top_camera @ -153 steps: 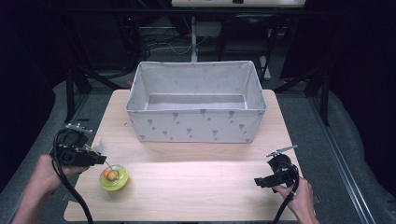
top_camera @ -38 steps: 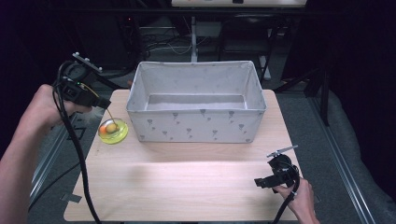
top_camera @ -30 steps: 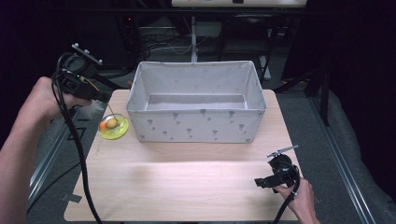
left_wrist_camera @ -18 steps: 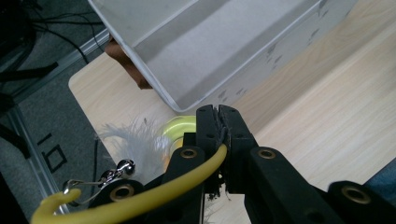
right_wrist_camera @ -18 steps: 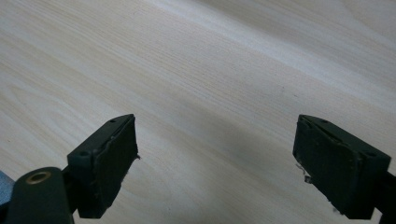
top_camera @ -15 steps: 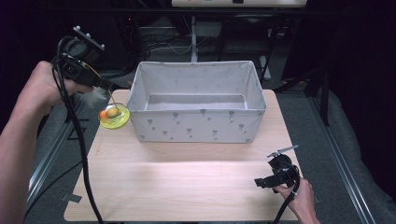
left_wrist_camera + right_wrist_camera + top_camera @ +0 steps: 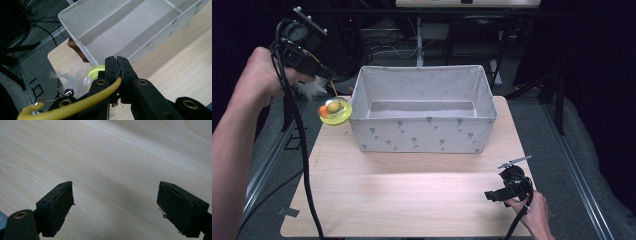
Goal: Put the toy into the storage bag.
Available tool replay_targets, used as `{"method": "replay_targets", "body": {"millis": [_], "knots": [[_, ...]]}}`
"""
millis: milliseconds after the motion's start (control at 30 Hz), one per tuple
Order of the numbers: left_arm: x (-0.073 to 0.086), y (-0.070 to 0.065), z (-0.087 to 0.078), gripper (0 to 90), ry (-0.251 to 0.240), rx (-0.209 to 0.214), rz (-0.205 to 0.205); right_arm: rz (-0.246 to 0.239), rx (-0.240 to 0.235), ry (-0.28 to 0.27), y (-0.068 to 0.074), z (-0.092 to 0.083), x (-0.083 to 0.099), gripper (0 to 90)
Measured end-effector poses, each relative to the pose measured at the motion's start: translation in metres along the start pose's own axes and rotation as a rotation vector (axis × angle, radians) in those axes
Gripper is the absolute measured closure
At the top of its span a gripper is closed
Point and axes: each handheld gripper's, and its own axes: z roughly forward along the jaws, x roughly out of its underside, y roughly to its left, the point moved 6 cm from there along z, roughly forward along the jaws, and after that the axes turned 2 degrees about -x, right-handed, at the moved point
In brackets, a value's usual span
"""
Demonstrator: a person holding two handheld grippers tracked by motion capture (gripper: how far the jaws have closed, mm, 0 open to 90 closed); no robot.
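Observation:
My left gripper (image 7: 326, 75) is raised to the left of the grey fabric box (image 7: 422, 131) and is shut on a thin yellow stalk (image 7: 82, 105). From the stalk hangs a toy: a yellow-green disc (image 7: 335, 115) with orange balls on it and a white feather (image 7: 310, 89). The disc hangs just outside the box's left wall, near rim height. In the left gripper view the shut jaws (image 7: 117, 71) pinch the stalk, with the feather (image 7: 72, 80) and the disc (image 7: 96, 71) below. My right gripper (image 7: 490, 194) rests open near the table's front right, with bare wood between its jaws (image 7: 116, 206).
The box (image 7: 130, 32) is empty inside and fills the back middle of the wooden table (image 7: 412, 200). A small brown thing (image 7: 76, 49) lies by the box's back left corner. A black cable (image 7: 302, 150) trails down from my left gripper past the table's left edge.
My left gripper has lifted the toy off the table's front left, carried it back and upward, and now holds it beside the box's left rim. The right gripper has stayed put.

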Motion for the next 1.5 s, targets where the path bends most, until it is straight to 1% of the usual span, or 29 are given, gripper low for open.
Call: {"method": "replay_targets", "body": {"millis": [133, 167, 200, 333, 467, 567, 667, 800, 833, 900, 933, 1033, 1100, 1267, 1300, 1333, 1367, 1433, 1467, 1500], "knots": [[-0.006, 0.003, 0.001, 87.6, 0.010, -0.001, 0.002, -0.008, 0.006, 0.005, -0.001, 0.000, 0.000, 13.3], [-0.008, 0.003, 0.001, 87.6, 0.010, -0.001, 0.000, -0.001, -0.006, 0.007, 0.000, -0.001, 0.000, 13.3], [-0.009, 0.003, 0.002, 87.6, 0.012, 0.000, 0.003, -0.004, 0.004, 0.012, 0.000, -0.001, 0.000, 13.3], [-0.015, 0.004, 0.004, 87.6, 0.013, 0.000, 0.007, -0.007, 0.002, 0.020, 0.000, -0.001, 0.000, 13.3], [-0.021, 0.004, 0.007, 87.6, 0.021, -0.002, 0.012, -0.006, 0.001, 0.020, 0.000, -0.001, 0.000, 13.3], [-0.027, 0.004, 0.009, 87.6, 0.015, -0.001, 0.015, -0.005, -0.002, 0.021, 0.000, -0.001, 0.000, 13.3], [-0.032, 0.004, 0.012, 87.6, 0.012, 0.001, 0.016, 0.004, -0.011, 0.010, 0.001, 0.000, 0.000, 13.3], [-0.040, 0.003, 0.018, 87.7, 0.007, 0.003, 0.013, 0.007, -0.011, 0.007, 0.001, 0.000, 0.000, 13.3], [-0.042, 0.002, 0.019, 87.6, 0.008, 0.009, 0.012, 0.007, -0.012, 0.007, 0.001, 0.000, 0.000, 13.3], [-0.046, 0.001, 0.022, 87.7, 0.002, 0.001, 0.016, 0.003, -0.011, 0.005, 0.001, 0.001, 0.000, 13.3], [-0.047, 0.000, 0.023, 87.6, 0.002, 0.011, 0.017, 0.004, -0.012, 0.011, 0.001, 0.000, 0.000, 13.3], [-0.052, -0.002, 0.028, 87.7, -0.008, 0.016, 0.010, 0.003, -0.012, 0.011, 0.001, 0.001, 0.000, 13.3], [-0.054, -0.002, 0.032, 87.7, -0.005, 0.018, 0.008, 0.002, -0.013, 0.004, 0.001, 0.001, 0.000, 13.3], [-0.058, -0.004, 0.042, 87.6, 0.007, 0.022, 0.005, -0.002, -0.009, 0.012, 0.000, 0.000, 0.001, 13.3], [-0.059, -0.005, 0.045, 87.6, 0.012, 0.022, 0.008, -0.004, -0.009, 0.009, 0.000, 0.000, 0.001, 13.3], [-0.060, -0.006, 0.047, 87.7, 0.015, 0.018, 0.012, 0.005, -0.007, 0.007, 0.001, 0.000, 0.001, 13.3], [-0.061, -0.007, 0.049, 87.7, 0.018, 0.016, 0.013, -0.003, -0.003, 0.014, 0.000, 0.000, 0.002, 13.3], [-0.063, -0.009, 0.053, 87.7, 0.016, 0.019, 0.015, -0.003, -0.005, 0.012, 0.000, 0.000, 0.002, 13.3], [-0.063, -0.010, 0.055, 87.7, 0.015, 0.014, 0.017, 0.002, -0.008, 0.012, 0.000, 0.000, 0.002, 13.3], [-0.064, -0.011, 0.057, 87.7, 0.016, 0.024, 0.015, -0.002, -0.005, 0.016, 0.000, 0.000, 0.002, 13.3]]}}
